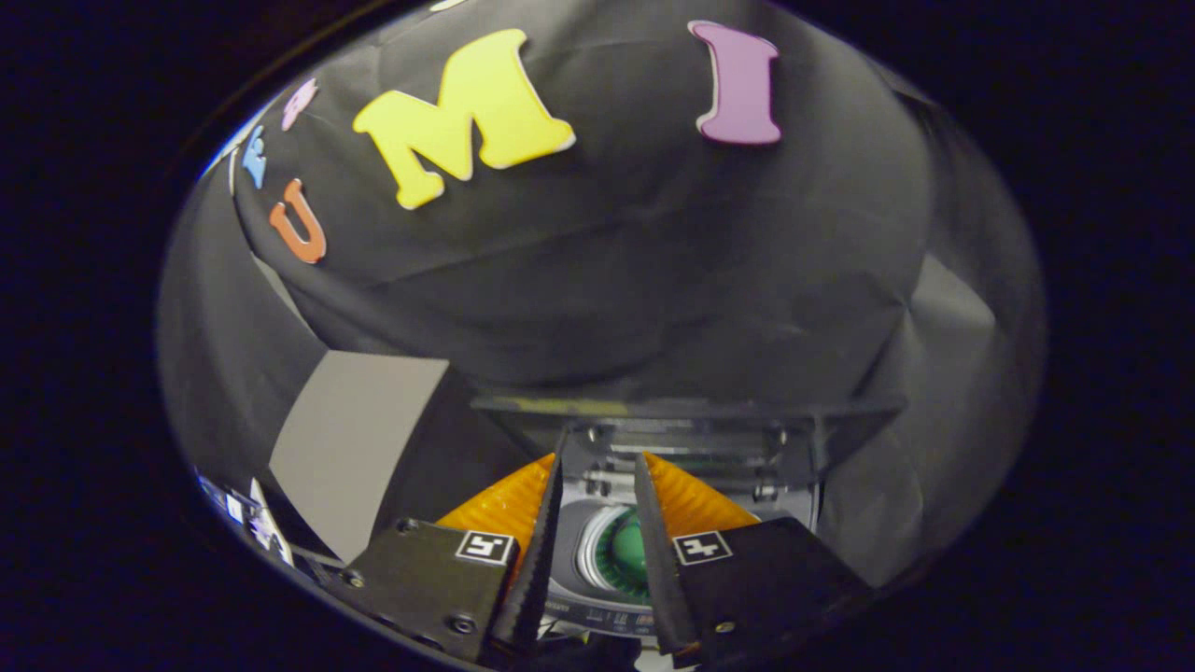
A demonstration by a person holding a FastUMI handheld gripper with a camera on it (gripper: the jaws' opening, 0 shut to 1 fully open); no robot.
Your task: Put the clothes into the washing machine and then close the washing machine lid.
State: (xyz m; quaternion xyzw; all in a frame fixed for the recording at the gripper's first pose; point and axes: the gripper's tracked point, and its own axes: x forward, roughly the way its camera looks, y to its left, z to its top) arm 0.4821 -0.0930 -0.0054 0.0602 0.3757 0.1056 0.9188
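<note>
Here tool [599,459] spread, nothing between fingers; washing machine [611,551] drum opening just ahead, lid [691,411] raised beyond.

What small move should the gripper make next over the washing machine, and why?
Probably lower the gripper toward the washing machine's round opening and release there, if it does hold clothes. The fingers stand slightly apart above the opening, whose green drum shows between them, and the lid stands raised behind. Whether cloth hangs between the fingers cannot be told.

staged recording booth, black cloth wall [653,261], small washing machine [607,551] with lid raised
</note>
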